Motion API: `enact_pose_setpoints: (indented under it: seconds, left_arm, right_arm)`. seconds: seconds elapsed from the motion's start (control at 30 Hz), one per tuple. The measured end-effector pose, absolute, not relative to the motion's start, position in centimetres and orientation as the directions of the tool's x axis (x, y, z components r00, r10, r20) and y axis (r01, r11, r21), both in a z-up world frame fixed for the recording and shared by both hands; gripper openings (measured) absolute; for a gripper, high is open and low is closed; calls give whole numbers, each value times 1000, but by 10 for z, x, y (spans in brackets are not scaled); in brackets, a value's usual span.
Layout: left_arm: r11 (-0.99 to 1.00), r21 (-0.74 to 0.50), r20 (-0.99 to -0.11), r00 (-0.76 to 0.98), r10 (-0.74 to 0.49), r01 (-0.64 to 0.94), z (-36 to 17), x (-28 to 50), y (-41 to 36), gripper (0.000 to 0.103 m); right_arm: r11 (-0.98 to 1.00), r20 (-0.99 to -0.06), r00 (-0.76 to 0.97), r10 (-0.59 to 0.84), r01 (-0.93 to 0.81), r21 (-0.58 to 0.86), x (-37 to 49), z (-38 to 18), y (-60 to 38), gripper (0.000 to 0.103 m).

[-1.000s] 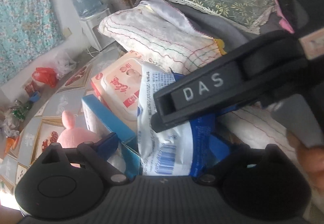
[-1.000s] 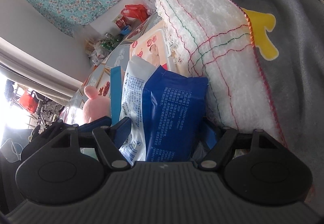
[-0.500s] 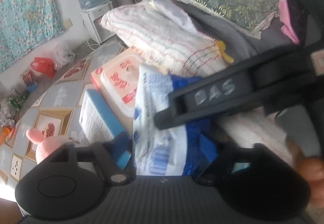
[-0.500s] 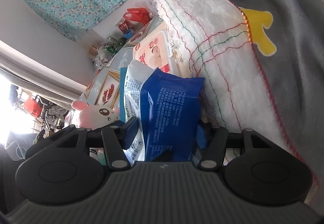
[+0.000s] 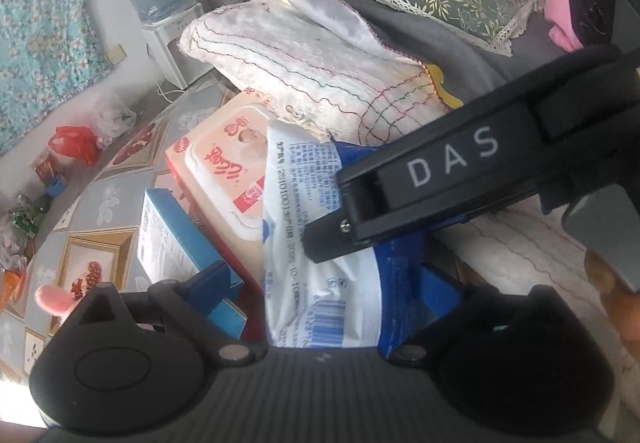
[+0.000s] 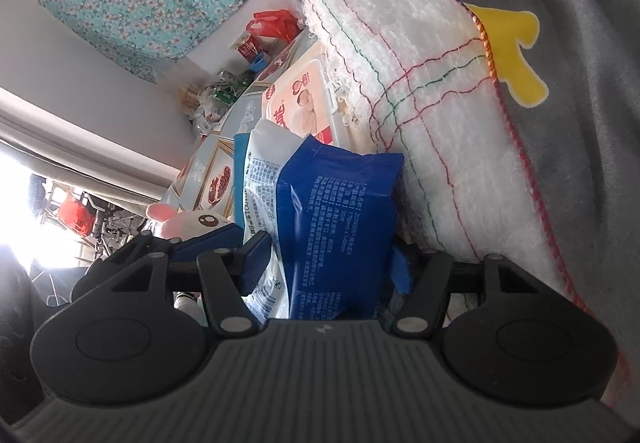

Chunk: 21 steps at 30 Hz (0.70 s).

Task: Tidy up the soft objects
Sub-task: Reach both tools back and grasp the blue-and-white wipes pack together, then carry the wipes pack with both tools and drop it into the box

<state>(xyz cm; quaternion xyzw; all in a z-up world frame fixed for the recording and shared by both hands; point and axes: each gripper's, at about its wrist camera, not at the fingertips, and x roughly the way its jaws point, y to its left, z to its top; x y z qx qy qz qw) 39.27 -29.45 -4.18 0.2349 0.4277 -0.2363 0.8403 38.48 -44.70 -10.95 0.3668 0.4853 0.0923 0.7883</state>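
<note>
Jaws round one blue pack (image 6: 340,219)

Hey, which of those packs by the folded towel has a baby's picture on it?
The pink wet-wipe pack with the hard white flip lid; the blue-and-white soft pack beside it shows only printed text and a barcode.

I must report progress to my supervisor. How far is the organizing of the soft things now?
Done: the folded white towel lies stacked on the grey blanket, with the pink wipes pack standing beside it. In hand: both tongs are around the blue-and-white soft pack; the left tongs are opening, the right tongs are opening slightly. Left: the pink plush toy still lies apart.
</note>
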Motion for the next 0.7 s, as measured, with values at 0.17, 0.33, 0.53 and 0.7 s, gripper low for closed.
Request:
enact_pose_setpoints:
  seconds: [0.17, 0.33, 0.53, 0.7]
  left_arm:
    - [795, 143, -850, 485, -208, 590, -49, 397, -297, 88]
    - [793, 164, -836, 509, -204, 587, -39, 389, -296, 76]
    - [808, 179, -807, 554, -206, 561, -15, 373, -291, 74]
    - [815, 205, -761, 612, -215, 542, 15, 349, -285, 74]
  right_arm:
    - [706, -683, 526, 507, 201, 679, 385, -116, -443, 68]
    - [700, -663, 543, 514, 181, 691, 382, -108, -439, 61]
    - [701, -632, 578, 516, 139, 699, 372, -82, -434, 59]
    - [709, -600, 611, 516, 89, 699, 357, -44, -428, 59]
